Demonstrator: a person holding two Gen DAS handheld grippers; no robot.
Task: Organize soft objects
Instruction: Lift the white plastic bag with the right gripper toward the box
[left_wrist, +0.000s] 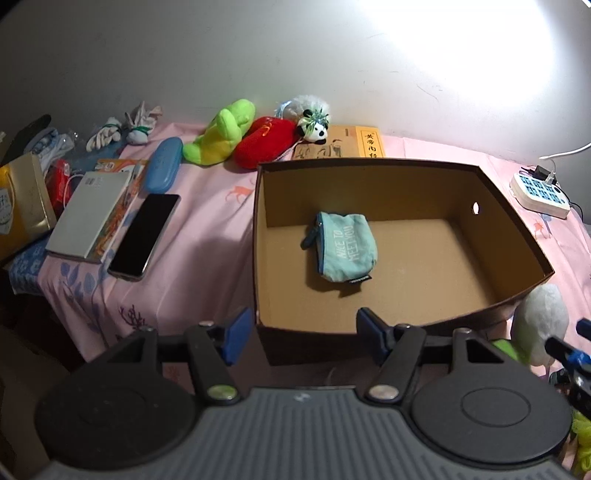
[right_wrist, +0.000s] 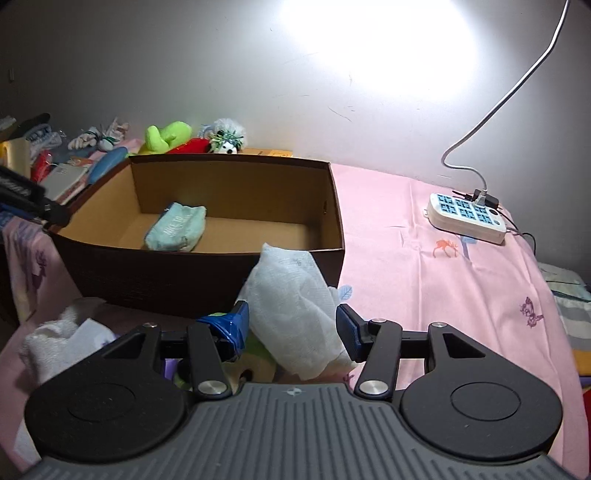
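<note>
Teal pouch (left_wrist: 345, 248) – brown box (left_wrist: 369, 171) – pink sheet (left_wrist: 207, 221)

Pouch (left_wrist: 344, 248) inside box (left_wrist: 369, 173)

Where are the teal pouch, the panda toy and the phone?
teal pouch (left_wrist: 345, 247): left wrist view, middle of its printed side.
panda toy (left_wrist: 317, 130): left wrist view, its face.
phone (left_wrist: 144, 234): left wrist view, centre of screen.
</note>
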